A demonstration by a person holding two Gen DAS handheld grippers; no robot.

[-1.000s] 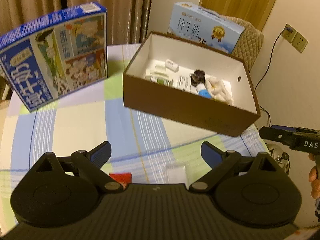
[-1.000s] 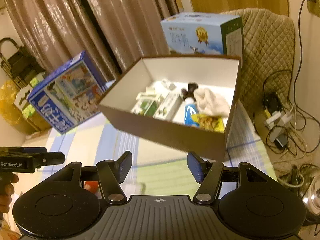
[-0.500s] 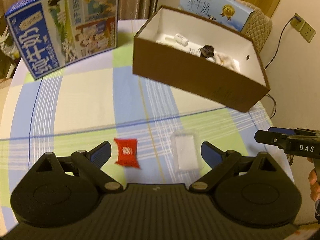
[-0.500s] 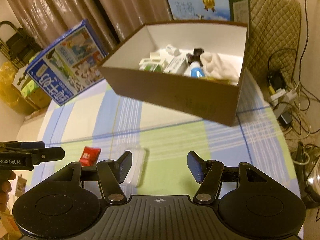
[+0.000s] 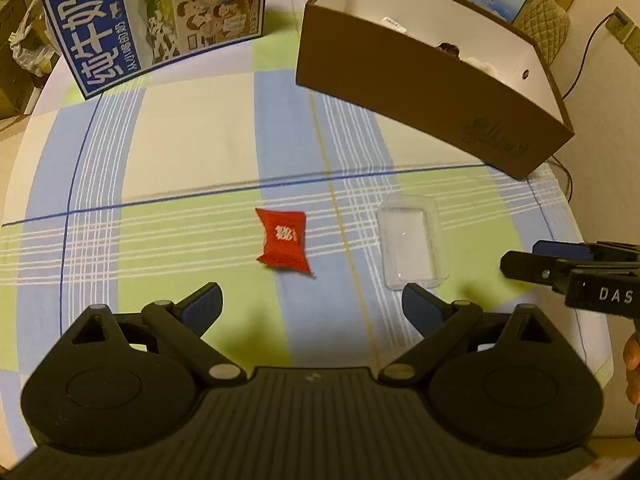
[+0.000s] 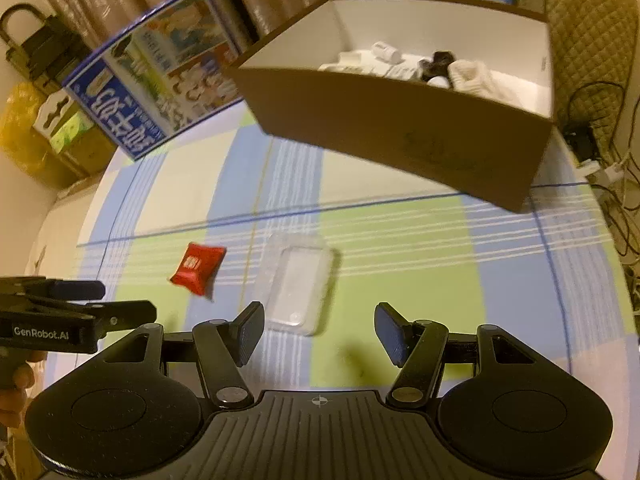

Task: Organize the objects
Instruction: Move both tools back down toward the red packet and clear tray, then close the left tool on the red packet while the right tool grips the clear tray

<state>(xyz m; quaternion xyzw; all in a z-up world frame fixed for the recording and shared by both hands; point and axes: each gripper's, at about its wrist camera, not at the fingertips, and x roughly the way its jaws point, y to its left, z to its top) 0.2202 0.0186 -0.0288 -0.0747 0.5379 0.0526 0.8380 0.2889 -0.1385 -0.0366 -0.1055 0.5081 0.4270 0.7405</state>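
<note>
Both grippers open, empty, over the worktop (image 5: 192,152).
Red packet (image 5: 283,243) ahead of left gripper (image 5: 312,306); clear tray (image 6: 298,284) just ahead-left of right gripper (image 6: 320,334), long axis pointing away; bare cloth around both.

Red packet (image 5: 284,242) and clear plastic tray (image 5: 411,246) flat, apart on tablecloth (image 5: 192,148)

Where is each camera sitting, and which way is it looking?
Left wrist: sits on the left tool, looking forward and down at the table; its own open fingers show, plus the right tool and a bit of hand.
Right wrist: sits on the right tool, looking forward and down; its open fingers show, plus the left tool.
Both see the red packet, clear plastic tray, brown box and blue carton.
</note>
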